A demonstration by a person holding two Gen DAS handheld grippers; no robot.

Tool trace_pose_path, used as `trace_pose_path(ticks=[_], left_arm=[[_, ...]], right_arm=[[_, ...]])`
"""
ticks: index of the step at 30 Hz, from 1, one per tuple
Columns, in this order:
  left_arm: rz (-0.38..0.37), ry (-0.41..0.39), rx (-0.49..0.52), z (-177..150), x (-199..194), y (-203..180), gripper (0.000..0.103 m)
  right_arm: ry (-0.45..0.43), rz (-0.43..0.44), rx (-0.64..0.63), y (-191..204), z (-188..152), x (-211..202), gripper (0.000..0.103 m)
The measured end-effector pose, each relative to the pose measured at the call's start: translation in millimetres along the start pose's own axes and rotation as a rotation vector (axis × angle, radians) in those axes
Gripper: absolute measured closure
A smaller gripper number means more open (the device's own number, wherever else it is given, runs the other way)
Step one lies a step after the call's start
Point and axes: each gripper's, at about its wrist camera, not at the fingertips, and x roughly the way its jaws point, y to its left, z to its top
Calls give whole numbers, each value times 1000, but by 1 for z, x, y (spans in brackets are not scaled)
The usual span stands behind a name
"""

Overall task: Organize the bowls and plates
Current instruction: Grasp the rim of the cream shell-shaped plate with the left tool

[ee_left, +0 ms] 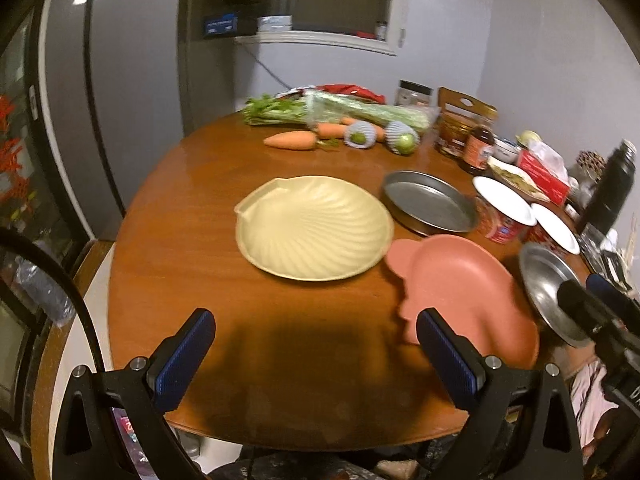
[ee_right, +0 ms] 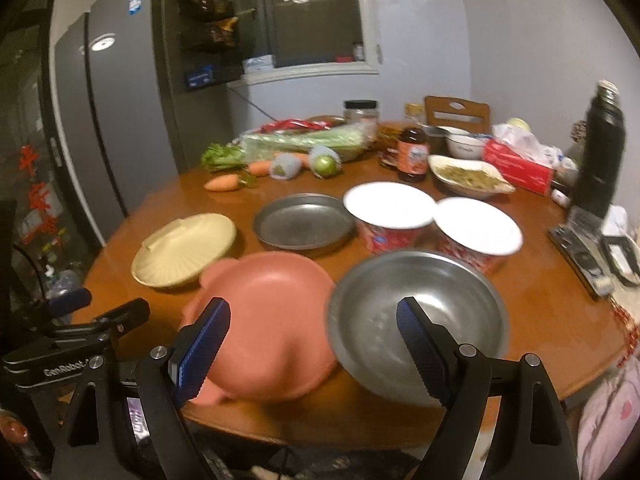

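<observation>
A cream shell-shaped plate lies mid-table. To its right sit a flat metal pan, a pink eared plate and a steel bowl near the front edge. My left gripper is open over bare wood, just short of the cream plate. My right gripper is open too, its left finger over the pink plate and its right finger over the steel bowl. It also shows at the right edge of the left wrist view as a dark body.
Two lidded red noodle cups stand behind the bowl. Carrots, celery, netted fruit, jars, a food dish, a tissue box and a black flask crowd the far and right side. A fridge stands at the left.
</observation>
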Motion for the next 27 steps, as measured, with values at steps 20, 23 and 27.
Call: trace_pose_path(ticks=[20, 23, 27], left_arm=[[11, 70, -106, 33, 47, 56, 2], [12, 95, -109, 37, 57, 58, 2], [1, 109, -112, 40, 63, 58, 2]], right_arm=[[155, 131, -106, 83, 63, 109, 17], [200, 151, -73, 83, 64, 127, 17], [252, 196, -55, 84, 67, 145, 17]])
